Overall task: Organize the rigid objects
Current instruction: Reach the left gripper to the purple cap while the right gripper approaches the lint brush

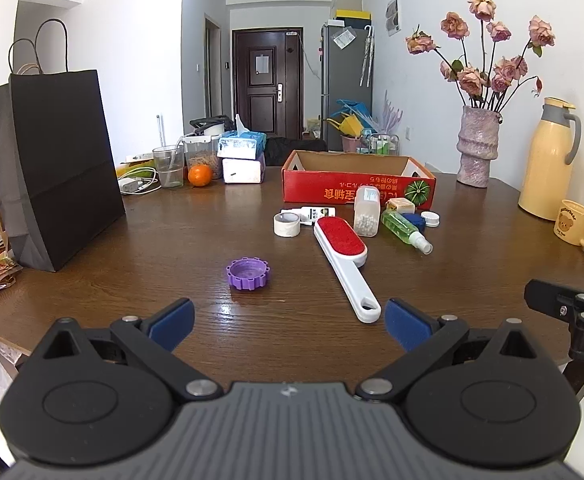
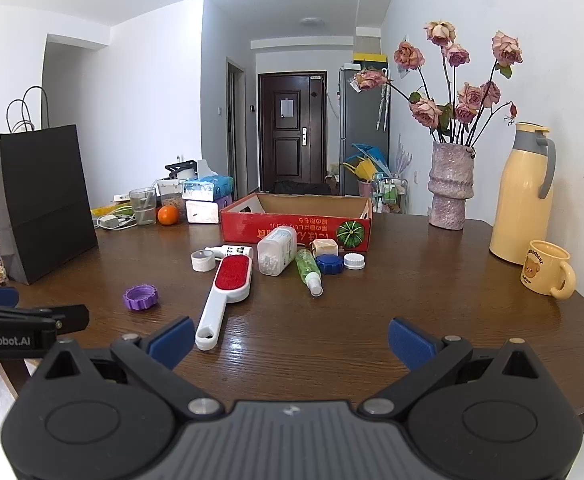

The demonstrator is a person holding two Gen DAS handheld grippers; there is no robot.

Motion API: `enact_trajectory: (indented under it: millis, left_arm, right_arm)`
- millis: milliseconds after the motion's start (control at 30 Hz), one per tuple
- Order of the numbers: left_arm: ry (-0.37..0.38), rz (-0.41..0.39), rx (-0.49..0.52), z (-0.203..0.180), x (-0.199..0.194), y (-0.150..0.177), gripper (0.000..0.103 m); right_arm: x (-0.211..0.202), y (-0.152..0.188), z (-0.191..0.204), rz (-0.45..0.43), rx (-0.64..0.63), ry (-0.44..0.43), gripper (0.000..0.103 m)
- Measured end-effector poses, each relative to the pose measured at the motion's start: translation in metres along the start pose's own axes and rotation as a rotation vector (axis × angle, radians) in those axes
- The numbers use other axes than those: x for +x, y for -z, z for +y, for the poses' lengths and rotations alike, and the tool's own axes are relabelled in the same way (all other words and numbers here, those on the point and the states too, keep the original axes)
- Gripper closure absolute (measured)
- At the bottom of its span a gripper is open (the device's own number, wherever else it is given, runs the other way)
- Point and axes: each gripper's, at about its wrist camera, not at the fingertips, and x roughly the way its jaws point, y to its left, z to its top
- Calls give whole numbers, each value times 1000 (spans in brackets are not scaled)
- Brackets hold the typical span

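A red cardboard box (image 1: 357, 190) (image 2: 295, 229) stands open on the brown table. In front of it lie a white lint brush with a red pad (image 1: 341, 254) (image 2: 228, 286), a purple cap (image 1: 248, 273) (image 2: 141, 297), a tape roll (image 1: 287, 224) (image 2: 202, 260), a clear container of white beads (image 1: 367, 211) (image 2: 276, 256), a green spray bottle (image 1: 405, 229) (image 2: 308, 271), a small white bottle (image 1: 315, 213), a blue cap (image 2: 329, 264) and a white cap (image 2: 354, 261). My left gripper (image 1: 290, 324) is open and empty near the brush handle. My right gripper (image 2: 291, 338) is open and empty.
A black paper bag (image 1: 58, 168) stands at the left. A vase of roses (image 1: 476, 146), a yellow thermos (image 1: 547, 160) and a yellow mug (image 1: 575, 223) stand at the right. A glass, an orange (image 1: 200, 175) and tissue packs sit at the back left.
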Motion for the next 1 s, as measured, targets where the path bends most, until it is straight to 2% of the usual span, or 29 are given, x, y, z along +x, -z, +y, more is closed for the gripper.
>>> enact_trajectory:
  millis: [667, 1000]
  left_arm:
    - [-12, 60, -27, 24, 59, -13, 0]
    - [-21, 94, -38, 37, 94, -19, 0]
  right_arm:
    - [68, -15, 14, 86, -24, -12, 0]
    - [110, -24, 31, 128, -55, -55, 0]
